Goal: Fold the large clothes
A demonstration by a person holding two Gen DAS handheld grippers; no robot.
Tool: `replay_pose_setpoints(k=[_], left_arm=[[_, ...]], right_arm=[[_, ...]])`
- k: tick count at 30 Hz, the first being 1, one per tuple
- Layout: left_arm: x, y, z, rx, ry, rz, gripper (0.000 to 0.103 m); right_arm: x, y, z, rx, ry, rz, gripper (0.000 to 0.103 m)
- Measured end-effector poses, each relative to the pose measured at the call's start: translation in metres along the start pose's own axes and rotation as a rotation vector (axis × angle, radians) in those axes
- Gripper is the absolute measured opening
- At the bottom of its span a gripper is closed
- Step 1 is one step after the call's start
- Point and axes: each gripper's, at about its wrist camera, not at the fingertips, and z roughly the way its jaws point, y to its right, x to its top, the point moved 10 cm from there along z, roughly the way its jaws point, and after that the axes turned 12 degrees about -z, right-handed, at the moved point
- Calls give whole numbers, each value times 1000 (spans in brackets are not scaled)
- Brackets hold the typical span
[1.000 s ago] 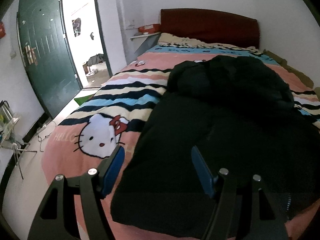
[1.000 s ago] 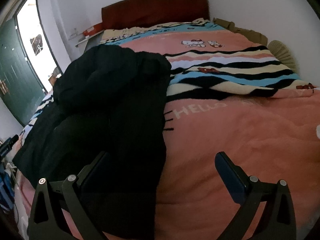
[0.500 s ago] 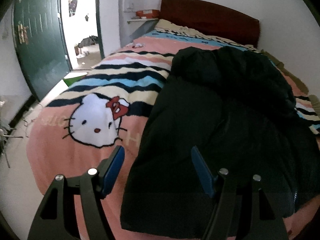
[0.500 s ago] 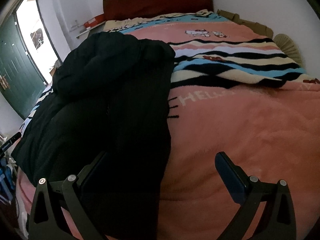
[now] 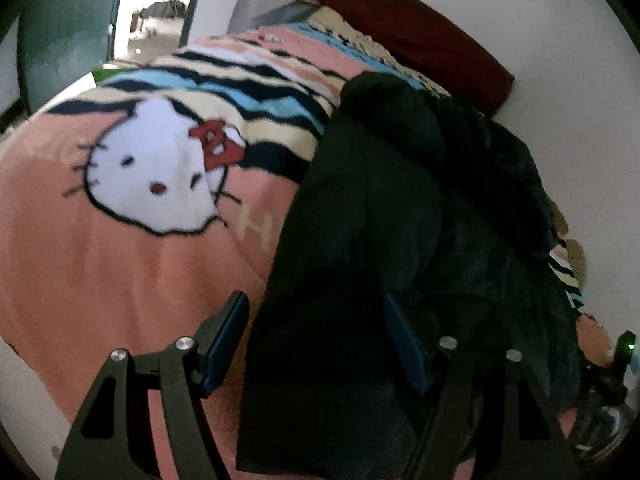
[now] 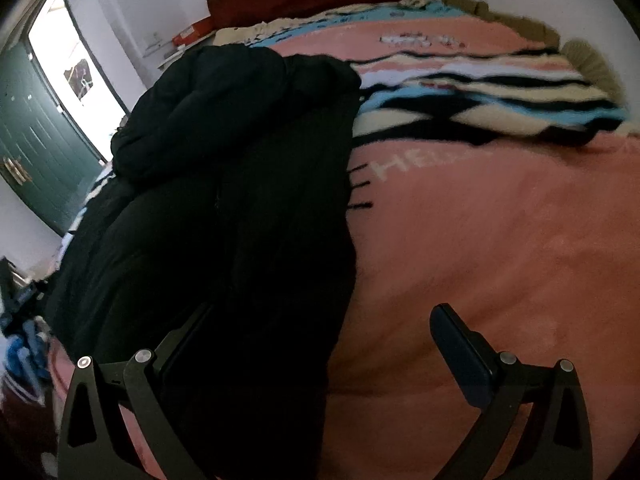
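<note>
Below both grippers, the black coat (image 5: 400, 208) lies lengthwise up the bed (image 5: 100, 260); left gripper (image 5: 316, 340) and right gripper (image 6: 320, 344) each straddle a hem corner, jaws apart, empty.

We see a black coat (image 5: 400, 240) on a pink blanket (image 5: 100, 260) — white cat face, black, blue and cream stripes.
</note>
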Motion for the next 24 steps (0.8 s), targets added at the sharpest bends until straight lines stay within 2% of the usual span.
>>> replay_pose_setpoints(k=[5, 12, 17, 20, 24], left_arm=[[-15, 7, 11, -84, -84, 5, 68], [-22, 7, 16, -136, -127, 5, 68], [-22, 0, 15, -164, -145, -37, 68], [-30, 13, 14, -218, -188, -39, 69], [-34, 27, 11, -262, -196, -22, 69]], right_arm=[[-4, -4, 9, 61, -31, 33, 102], [-6, -11, 17, 116, -63, 52, 103], [-7, -19, 19, 152, -84, 47, 103], [-8, -23, 20, 186, -96, 53, 103], [-8, -36, 19, 239, -101, 39, 103]])
